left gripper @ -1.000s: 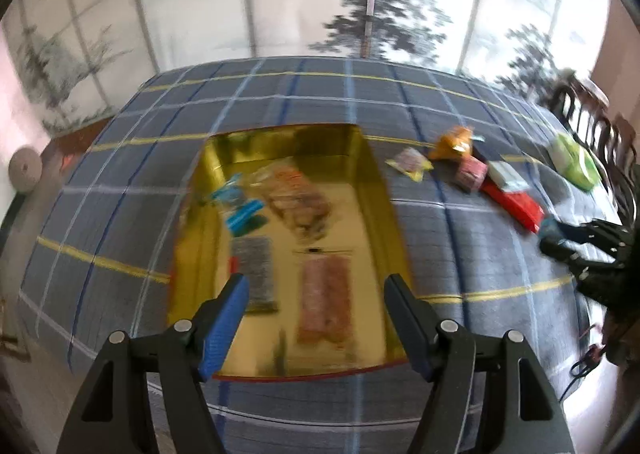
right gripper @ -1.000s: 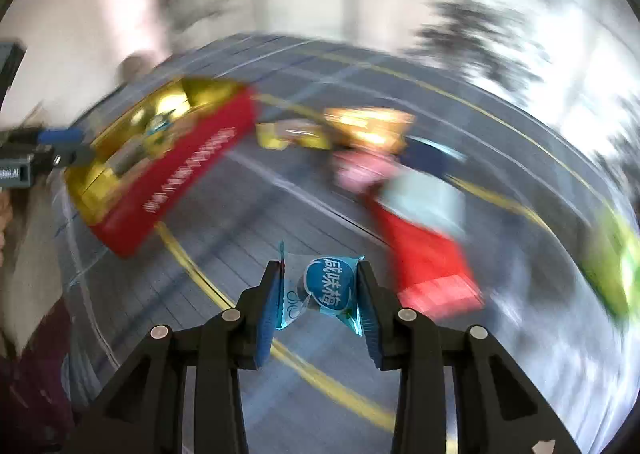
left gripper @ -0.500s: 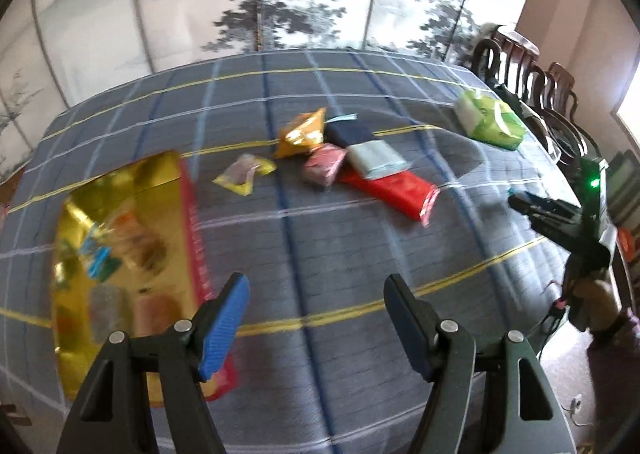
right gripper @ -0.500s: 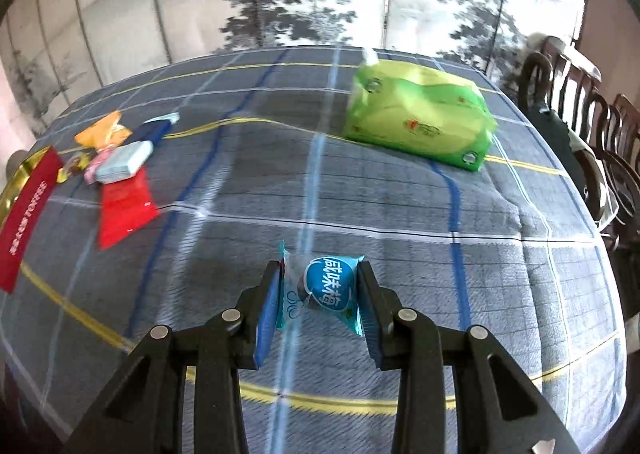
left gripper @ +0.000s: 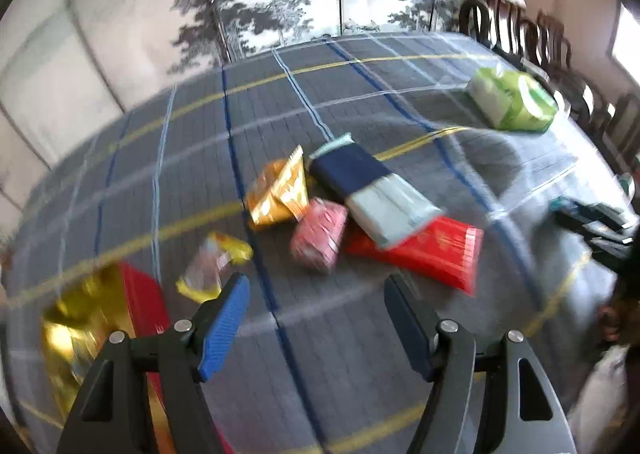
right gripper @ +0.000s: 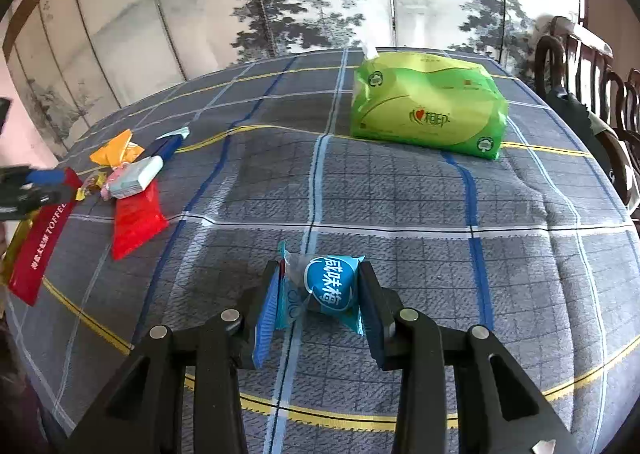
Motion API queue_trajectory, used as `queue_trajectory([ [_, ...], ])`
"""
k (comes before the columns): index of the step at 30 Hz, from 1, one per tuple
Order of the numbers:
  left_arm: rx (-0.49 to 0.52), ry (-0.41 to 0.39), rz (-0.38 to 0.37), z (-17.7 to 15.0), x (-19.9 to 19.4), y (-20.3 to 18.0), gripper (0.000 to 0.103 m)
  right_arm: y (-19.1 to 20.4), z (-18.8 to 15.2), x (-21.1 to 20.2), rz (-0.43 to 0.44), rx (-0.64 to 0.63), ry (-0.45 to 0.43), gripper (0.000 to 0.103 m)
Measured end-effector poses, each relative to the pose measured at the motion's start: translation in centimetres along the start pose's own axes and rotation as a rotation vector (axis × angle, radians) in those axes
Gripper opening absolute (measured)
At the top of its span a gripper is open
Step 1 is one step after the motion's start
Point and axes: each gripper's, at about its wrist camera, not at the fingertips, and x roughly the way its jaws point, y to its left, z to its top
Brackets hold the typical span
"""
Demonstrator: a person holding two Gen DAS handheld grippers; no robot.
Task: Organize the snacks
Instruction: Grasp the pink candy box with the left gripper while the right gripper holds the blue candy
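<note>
1. Low centre of the right view, the right gripper point(right gripper: 320, 290) is clamped on a blue candy packet point(right gripper: 326, 288). Its long axis runs jaw to jaw, label facing the camera. The slick wrapper could slip.
2. The left gripper point(left gripper: 316, 300), jaws apart and empty, hovers short of the snack pile point(left gripper: 352, 209). The gold box point(left gripper: 76, 330) sits lower left.

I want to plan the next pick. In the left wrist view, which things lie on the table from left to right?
Gold box → yellow packet → orange bag → pink packet → red pack → green tissue pack.
</note>
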Motion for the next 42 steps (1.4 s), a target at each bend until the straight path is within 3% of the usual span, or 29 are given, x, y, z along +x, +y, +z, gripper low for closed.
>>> queue_trajectory([
  [4,0.042,0.001,-0.007,1.4,2.1,0.4,0.071,0.1,0.0,-0.1,0.018,-0.003,-0.007,0.035],
  [7,0.059,0.050,-0.060,2.1,3.7,0.6,0.071,0.1,0.0,-0.3,0.024,-0.002,-0.016,0.036],
  [15,0.111,0.078,-0.025,2.9,6.7,0.2,0.071,0.0,0.0,-0.2,0.034,0.003,-0.004,0.036],
  [16,0.113,0.073,-0.020,3.0,6.8,0.2,0.062,0.0,0.0,-0.2,0.036,0.004,-0.002,0.036],
  [17,0.117,0.075,-0.029,3.2,7.3,0.2,0.043,0.0,0.1,-0.2,0.038,0.004,-0.001,0.036],
  [18,0.111,0.084,-0.061,3.2,7.6,0.3,0.032,0.0,0.1,-0.1,0.038,0.005,0.000,0.036],
  [21,0.093,0.075,-0.065,3.0,7.5,0.1,0.028,-0.1,0.1,0.0,0.041,0.013,0.006,0.036],
  [24,0.041,0.076,-0.032,2.0,6.6,-0.1,0.028,-0.2,0.1,0.1,0.040,0.018,0.005,0.036],
  [27,-0.058,0.050,-0.045,0.0,3.8,-0.3,0.028,-0.2,0.1,0.2,0.037,0.017,0.012,0.036],
  [33,-0.161,0.005,-0.090,-3.5,-2.1,-1.8,0.028,0.3,0.2,0.5,0.010,-0.005,0.020,0.037],
  [42,-0.223,-0.060,-0.013,-8.0,-8.7,-3.4,0.028,1.0,0.1,0.7,-0.035,-0.041,0.027,0.038],
])
